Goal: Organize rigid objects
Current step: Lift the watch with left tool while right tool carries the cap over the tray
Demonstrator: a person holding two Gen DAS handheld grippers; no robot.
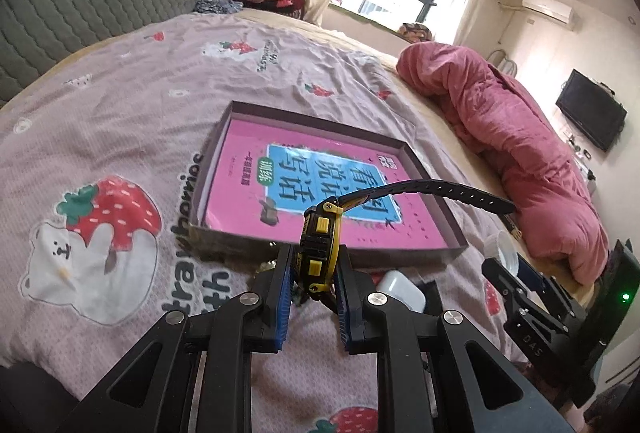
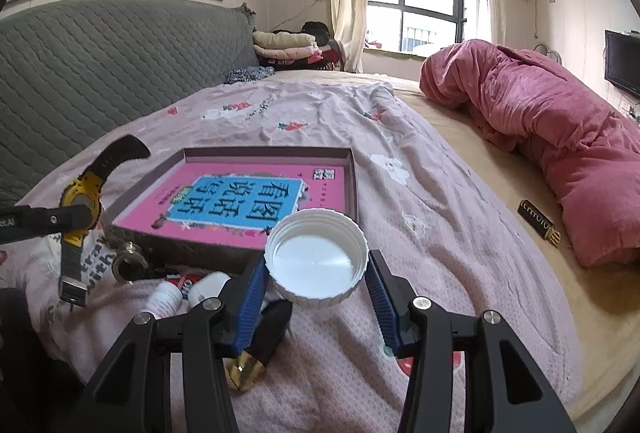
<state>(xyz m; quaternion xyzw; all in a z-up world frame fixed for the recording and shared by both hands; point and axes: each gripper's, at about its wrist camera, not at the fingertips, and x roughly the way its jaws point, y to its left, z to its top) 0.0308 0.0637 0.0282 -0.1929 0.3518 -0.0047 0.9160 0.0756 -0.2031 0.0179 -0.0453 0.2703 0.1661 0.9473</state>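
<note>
My left gripper is shut on a yellow and black wristwatch, held above the bed just in front of a shallow box that holds a pink book. The watch's black strap sticks out over the box. The watch also shows at the left of the right wrist view. My right gripper is shut on a white ribbed lid, open side up, near the box's front right corner.
Small items lie on the strawberry-print sheet before the box: a brass fitting, a white tube, a white case, a black and gold object. A dark flat item lies by the rolled pink quilt.
</note>
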